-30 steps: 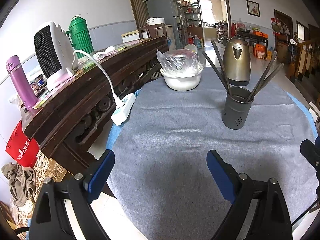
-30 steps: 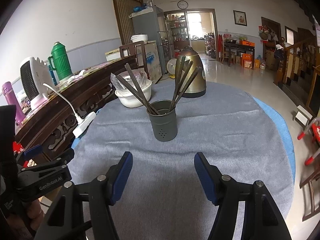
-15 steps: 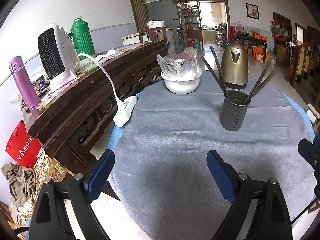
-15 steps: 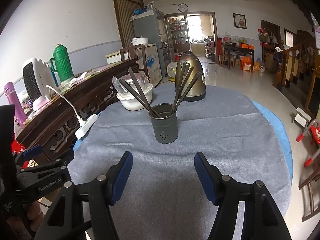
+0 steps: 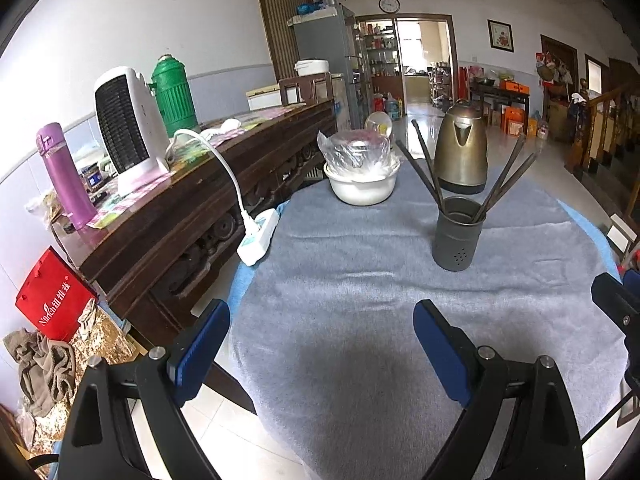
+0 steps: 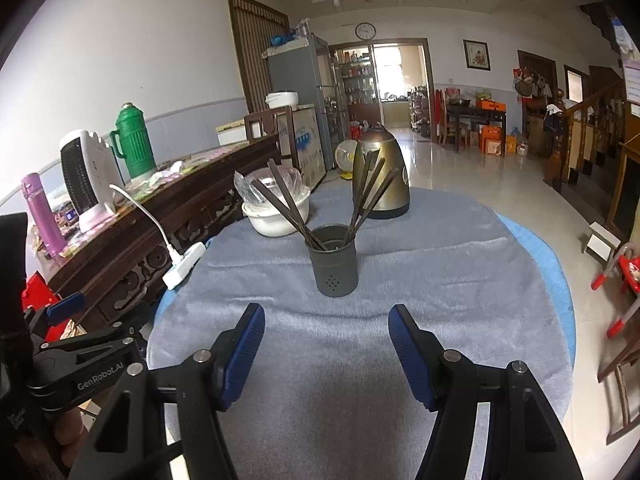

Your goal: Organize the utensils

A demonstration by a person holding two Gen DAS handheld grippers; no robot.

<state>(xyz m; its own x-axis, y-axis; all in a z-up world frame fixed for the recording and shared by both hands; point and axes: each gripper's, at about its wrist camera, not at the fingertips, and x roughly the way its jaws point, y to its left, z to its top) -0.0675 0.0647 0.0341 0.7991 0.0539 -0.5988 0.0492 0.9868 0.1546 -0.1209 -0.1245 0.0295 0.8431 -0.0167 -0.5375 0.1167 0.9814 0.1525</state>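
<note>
- Left wrist view: the left gripper [image 5: 320, 344] hangs over the near edge of a round table [image 5: 360, 280], its two black arms ending in ribbed blue pads [image 5: 438, 350] that stand wide apart with nothing between them.
- The table wears a soft, napped grey cloth with a blue layer peeping out at the rim.
- The task's thing, a dark grey cylindrical utensil holder [image 5: 458, 234] with small holes punched low in its wall, stands upright on the cloth towards the far right, well apart from the pads.
- Slim dark chopsticks [image 5: 424, 168] fan out of it to both sides.
- Behind it sit a brass-toned metal kettle [image 5: 461, 150] and a white bowl [image 5: 362, 188] holding a crinkled clear plastic bag.
- A white power strip [image 5: 258, 236] lies on the table's left edge, beside a carved dark wooden sideboard [image 5: 192, 216] carrying a white heater, a green flask and a purple bottle.
- Right wrist view: the right gripper [image 6: 326, 338] is likewise spread and empty, its blue pads [image 6: 410, 354] over bare cloth.
- The holder [image 6: 332, 260] stands straight ahead, beyond the fingertips, with no object in between.
- The other gripper's black frame shows at the left edge.
</note>
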